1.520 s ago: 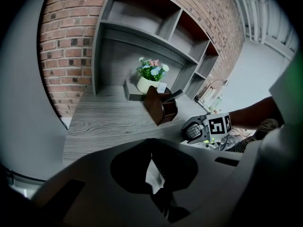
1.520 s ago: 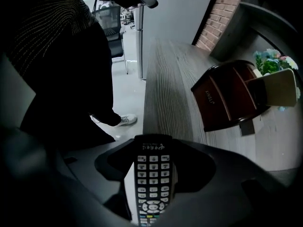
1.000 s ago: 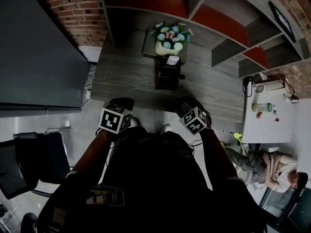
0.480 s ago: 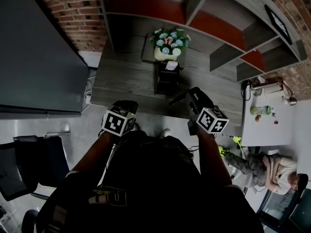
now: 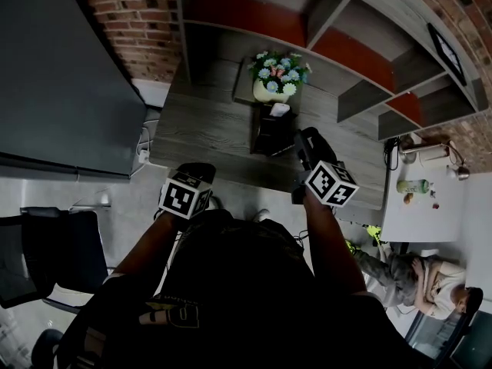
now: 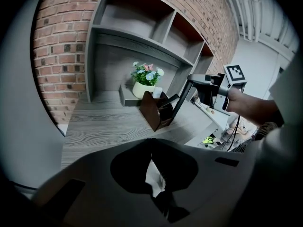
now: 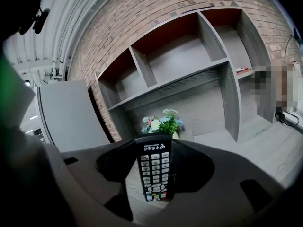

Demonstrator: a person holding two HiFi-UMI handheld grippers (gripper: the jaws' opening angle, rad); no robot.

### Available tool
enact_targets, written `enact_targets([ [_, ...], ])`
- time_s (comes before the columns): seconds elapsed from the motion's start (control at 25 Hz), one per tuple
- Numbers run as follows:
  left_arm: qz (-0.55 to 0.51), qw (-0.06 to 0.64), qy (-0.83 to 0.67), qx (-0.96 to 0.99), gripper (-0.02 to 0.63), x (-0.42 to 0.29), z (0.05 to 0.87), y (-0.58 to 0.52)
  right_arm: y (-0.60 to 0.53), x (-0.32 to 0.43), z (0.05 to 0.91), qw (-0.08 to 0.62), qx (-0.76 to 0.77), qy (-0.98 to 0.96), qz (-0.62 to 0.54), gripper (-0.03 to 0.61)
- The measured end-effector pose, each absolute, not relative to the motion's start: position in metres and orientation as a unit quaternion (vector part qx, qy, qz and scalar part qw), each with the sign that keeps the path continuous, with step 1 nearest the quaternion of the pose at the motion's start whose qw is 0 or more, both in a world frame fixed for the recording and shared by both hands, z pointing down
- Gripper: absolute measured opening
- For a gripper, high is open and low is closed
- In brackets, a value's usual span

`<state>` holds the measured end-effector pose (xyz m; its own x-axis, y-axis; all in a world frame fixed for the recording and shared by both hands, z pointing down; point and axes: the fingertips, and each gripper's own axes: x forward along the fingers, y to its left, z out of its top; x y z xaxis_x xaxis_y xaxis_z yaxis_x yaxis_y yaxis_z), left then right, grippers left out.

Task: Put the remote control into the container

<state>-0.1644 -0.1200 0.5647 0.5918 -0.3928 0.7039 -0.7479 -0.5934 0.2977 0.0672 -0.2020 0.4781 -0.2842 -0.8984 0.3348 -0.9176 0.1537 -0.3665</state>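
So you're mid-carry: right gripper [image 5: 304,141] clamped on the remote [image 7: 154,174], hovering just beside the container [image 5: 267,127]. Left gripper [image 6: 158,193] sits closed on nothing. Next up, I'd guess, is lining the remote up over the opening, lowering it in, then letting go.

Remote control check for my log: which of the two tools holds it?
The right tool, shut on the remote control; the left tool is shut on nothing.
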Motion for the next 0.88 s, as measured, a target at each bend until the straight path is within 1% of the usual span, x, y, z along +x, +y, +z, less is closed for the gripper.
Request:
enact_targets([
  [0.52,0.305,0.302,-0.360,0.828,0.006,-0.194,0.568,-0.121,-0.226,0.064,0.478,-0.012,0.641,-0.737,0.215,0.235],
  [0.68,0.296,0.300,-0.355,0.834,0.006,-0.192,0.564,-0.124,-0.237,0.062,0.489,-0.004,0.646,-0.734,0.210,0.235],
  [0.88,0.301,0.304,-0.366,0.826,0.006,-0.204,0.565,-0.128,-0.238,0.054,0.511,0.028,0.644,-0.734,0.212,0.235],
])
